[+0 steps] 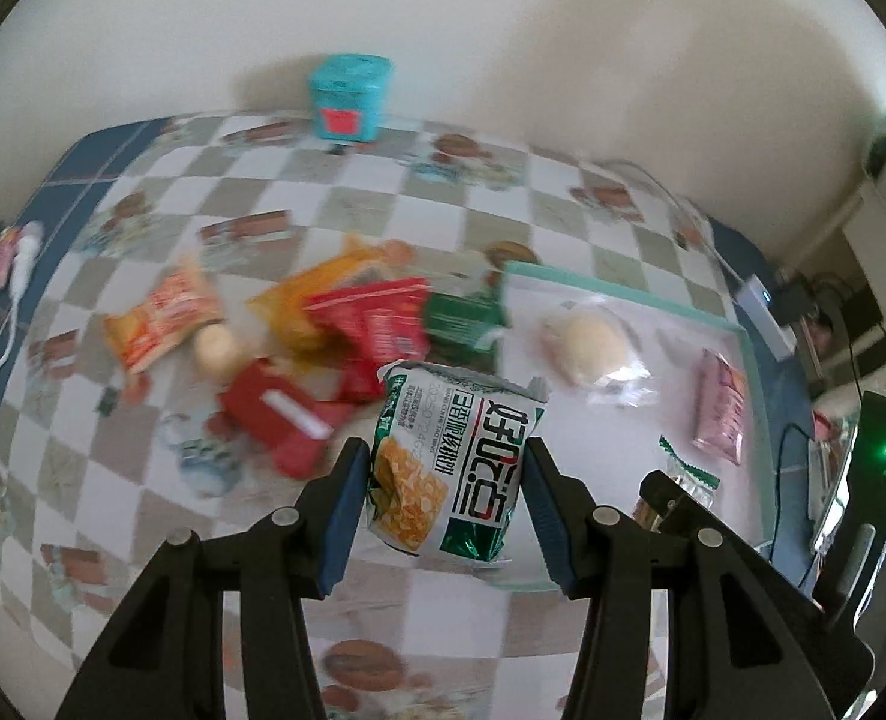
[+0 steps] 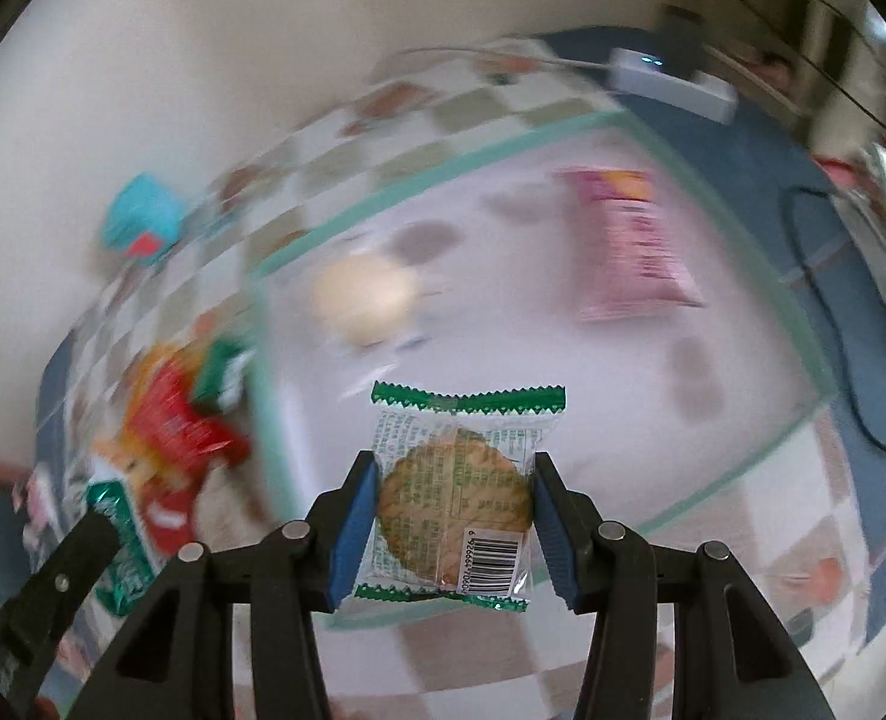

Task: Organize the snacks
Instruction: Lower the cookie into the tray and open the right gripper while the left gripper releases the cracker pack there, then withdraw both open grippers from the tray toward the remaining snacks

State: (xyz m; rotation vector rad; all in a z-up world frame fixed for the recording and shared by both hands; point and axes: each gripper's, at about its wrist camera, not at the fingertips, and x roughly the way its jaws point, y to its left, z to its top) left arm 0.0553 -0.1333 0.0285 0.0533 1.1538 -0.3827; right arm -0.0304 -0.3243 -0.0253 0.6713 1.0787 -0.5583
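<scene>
My left gripper [image 1: 447, 451] is shut on a green-and-white cracker packet [image 1: 460, 480], which hangs above the near left corner of a translucent tray with a teal rim [image 1: 622, 291]. My right gripper [image 2: 454, 463] is shut on a clear packet with one round biscuit [image 2: 454, 495], over the tray's [image 2: 443, 171] near edge. In the tray lie a wrapped pale bun [image 2: 365, 297] and a pink packet [image 2: 634, 240]. Left of the tray is a loose pile: an orange packet [image 1: 164, 315], a yellow packet [image 1: 323, 294], red packets [image 1: 371, 330], a red box [image 1: 281, 420] and a green packet [image 1: 463, 318].
A teal tin [image 1: 350, 96] stands at the table's far edge against the wall. A white power strip [image 1: 766, 312] with a cable lies beyond the tray on the right. White cables [image 1: 17, 276] lie at the left edge. A checked cloth covers the table.
</scene>
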